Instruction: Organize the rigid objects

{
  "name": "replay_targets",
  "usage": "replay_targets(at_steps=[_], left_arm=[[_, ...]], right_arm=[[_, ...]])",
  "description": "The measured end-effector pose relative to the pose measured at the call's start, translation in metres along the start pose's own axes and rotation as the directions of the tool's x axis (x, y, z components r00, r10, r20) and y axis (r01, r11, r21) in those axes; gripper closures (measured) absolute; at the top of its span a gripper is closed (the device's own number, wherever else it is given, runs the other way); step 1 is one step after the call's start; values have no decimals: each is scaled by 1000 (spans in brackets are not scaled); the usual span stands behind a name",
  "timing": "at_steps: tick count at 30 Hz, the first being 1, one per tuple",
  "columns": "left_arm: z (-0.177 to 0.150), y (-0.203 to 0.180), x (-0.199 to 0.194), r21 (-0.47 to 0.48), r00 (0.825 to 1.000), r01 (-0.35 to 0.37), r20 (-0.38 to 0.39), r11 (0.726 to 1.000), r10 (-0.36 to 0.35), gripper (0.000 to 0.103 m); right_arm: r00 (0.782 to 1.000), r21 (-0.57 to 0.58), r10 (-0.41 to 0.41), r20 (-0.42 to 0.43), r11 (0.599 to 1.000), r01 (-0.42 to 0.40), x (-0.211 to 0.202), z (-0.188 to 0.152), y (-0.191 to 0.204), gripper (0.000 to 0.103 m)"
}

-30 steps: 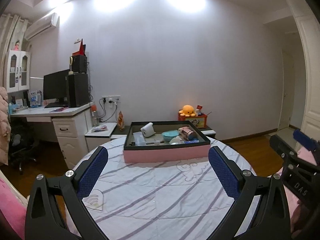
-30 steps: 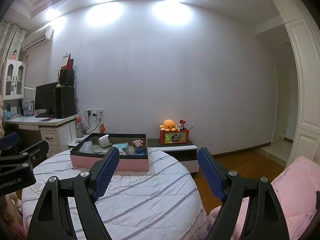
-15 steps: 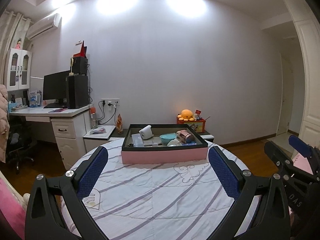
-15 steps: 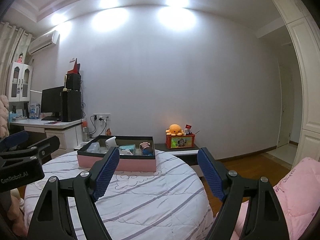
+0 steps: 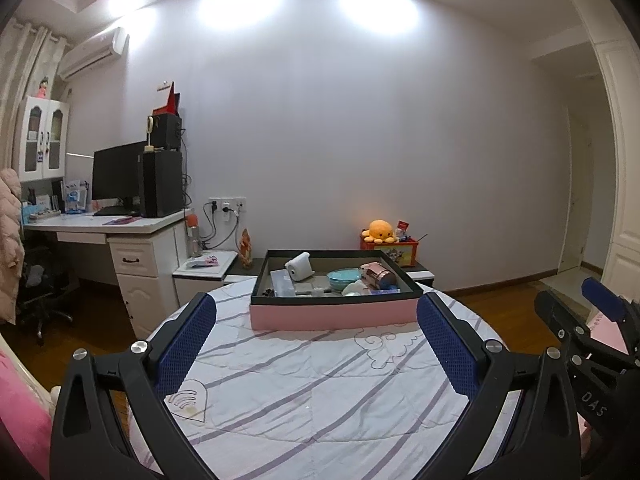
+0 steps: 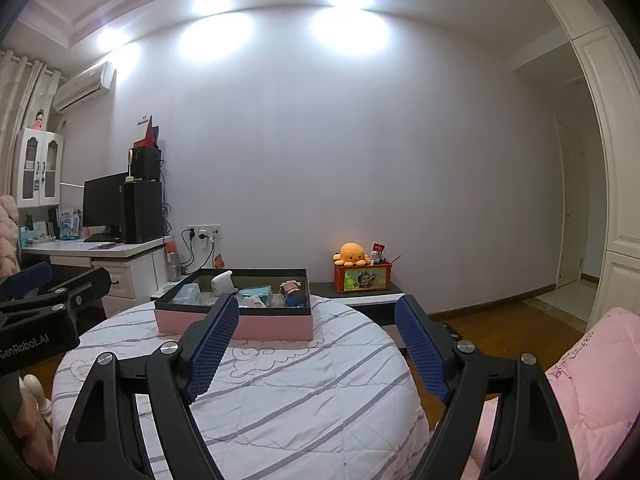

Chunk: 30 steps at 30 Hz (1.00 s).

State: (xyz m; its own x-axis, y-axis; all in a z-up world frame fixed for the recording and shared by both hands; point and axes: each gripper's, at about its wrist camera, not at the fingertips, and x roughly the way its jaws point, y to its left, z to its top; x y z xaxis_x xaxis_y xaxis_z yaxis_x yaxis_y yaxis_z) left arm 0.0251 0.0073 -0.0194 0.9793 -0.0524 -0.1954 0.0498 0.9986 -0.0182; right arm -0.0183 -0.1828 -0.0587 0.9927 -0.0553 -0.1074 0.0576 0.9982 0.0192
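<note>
Pink box (image 5: 334, 314) of mixed rigid items: far side of round table (image 5: 320, 392), long axis crosswise. Dead ahead of left gripper (image 5: 316, 332); ahead-left of right gripper (image 6: 316, 344). Left likely nearer. Both jaws apart, empty, well short.

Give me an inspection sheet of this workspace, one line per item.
Surface: round table under a striped cloth.
Job's things: pink box at the far edge, holding a white roll, teal bowl, clear container, metallic jar.
Clutter: nothing seen on the cloth.
Grippers: left gripper and right gripper open, empty.
Cables: plugged into the wall sockets.
Surroundings: desk with monitor, orange plush.
</note>
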Motion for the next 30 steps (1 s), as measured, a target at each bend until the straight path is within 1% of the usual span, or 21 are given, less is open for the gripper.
replay_targets(at_steps=[10,19,30], left_arm=[[2,-2,0,4,1000,-1,-1,1000,1,1],[4,-5,-5,22,1000,-11,20,1000,11,1],[5,-3,-7,23,999,-22,26,999,22,1]], right_arm=[[1000,-4,6,-6,1000,-6,0,-1,2,21],[1000,-14,-14,8,1000,14,-4,1,1,20],[999,-19,-33,22,999,33,-6,5,0,20]])
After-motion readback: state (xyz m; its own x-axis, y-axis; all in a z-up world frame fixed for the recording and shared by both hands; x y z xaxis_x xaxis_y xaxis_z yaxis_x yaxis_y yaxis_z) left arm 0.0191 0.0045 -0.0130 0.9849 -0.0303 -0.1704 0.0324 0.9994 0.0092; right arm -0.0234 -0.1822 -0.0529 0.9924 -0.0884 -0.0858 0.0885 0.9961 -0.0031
